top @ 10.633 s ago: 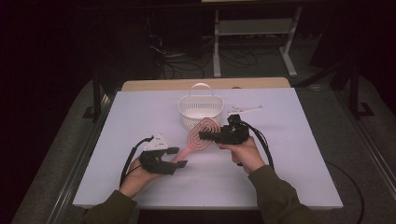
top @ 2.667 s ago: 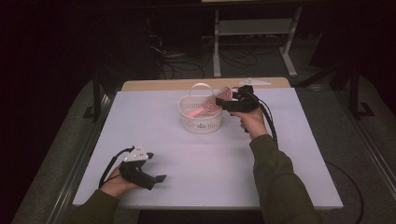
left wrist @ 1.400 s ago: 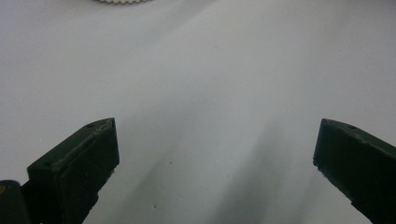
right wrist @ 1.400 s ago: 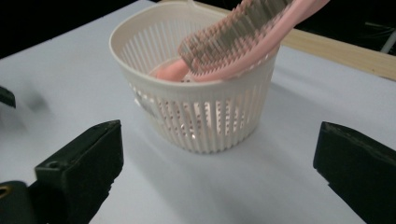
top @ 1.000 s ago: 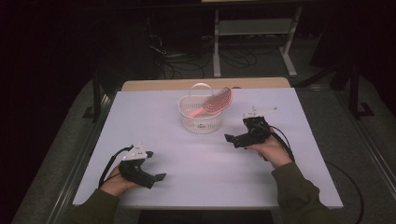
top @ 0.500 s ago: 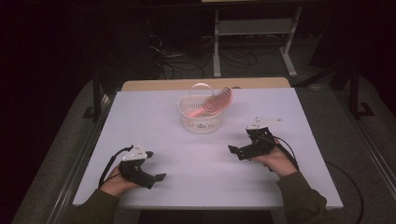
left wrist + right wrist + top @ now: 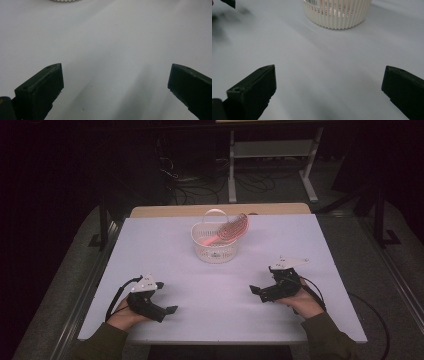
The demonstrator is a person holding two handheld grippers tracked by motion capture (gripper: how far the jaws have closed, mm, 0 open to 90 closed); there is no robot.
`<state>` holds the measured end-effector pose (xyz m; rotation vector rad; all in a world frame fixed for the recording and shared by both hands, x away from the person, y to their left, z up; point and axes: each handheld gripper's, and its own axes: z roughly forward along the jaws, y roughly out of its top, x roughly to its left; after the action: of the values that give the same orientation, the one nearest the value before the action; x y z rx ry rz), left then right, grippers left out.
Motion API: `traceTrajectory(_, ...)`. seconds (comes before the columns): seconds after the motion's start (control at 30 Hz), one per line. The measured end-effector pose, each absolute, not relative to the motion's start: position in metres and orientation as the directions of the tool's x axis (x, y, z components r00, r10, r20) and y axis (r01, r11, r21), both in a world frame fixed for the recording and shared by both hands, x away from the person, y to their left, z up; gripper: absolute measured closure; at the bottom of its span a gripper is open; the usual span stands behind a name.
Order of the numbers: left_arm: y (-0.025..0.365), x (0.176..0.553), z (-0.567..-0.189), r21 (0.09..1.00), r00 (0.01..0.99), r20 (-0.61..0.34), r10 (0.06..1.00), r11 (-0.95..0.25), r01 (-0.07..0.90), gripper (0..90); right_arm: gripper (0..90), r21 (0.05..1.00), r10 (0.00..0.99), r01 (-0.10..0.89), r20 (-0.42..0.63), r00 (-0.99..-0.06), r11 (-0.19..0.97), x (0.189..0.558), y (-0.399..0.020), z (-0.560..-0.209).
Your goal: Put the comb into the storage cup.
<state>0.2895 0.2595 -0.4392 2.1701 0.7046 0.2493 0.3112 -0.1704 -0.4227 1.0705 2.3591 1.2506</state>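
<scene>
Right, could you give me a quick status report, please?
Left gripper open, resting on the table. Right gripper open, empty. Brush leaning in the basket. Nothing in the way.

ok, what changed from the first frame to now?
The right gripper carried the pink hairbrush into the white basket, let go, and drew back open. The left gripper also drew back toward the near edge, open. The basket stayed put.

Wide, pale lavender-white tabletop; a small white ribbed plastic basket sits on it, far of centre.
</scene>
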Motion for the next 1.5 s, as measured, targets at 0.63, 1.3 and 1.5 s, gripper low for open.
traceTrajectory(0.63, 0.261, 0.29, -0.438, 0.769, 0.822, -0.058, 0.567, -0.5, 0.399, 0.2, 0.0, 0.801, 0.716, 0.498, 0.129, -0.687, 0.333, 0.289, -0.186, -0.434)
traceTrajectory(1.3, 0.261, 0.289, -0.439, 0.766, 0.823, -0.055, 0.566, -0.504, 0.398, 0.1, 0.0, 0.775, 0.716, 0.505, 0.1, -0.69, 0.379, 0.279, -0.194, -0.447)
traceTrajectory(1.5, 0.26, 0.289, -0.439, 0.764, 0.822, -0.053, 0.566, -0.507, 0.399, 0.1, 0.0, 0.778, 0.718, 0.503, 0.099, -0.689, 0.376, 0.279, -0.195, -0.446)
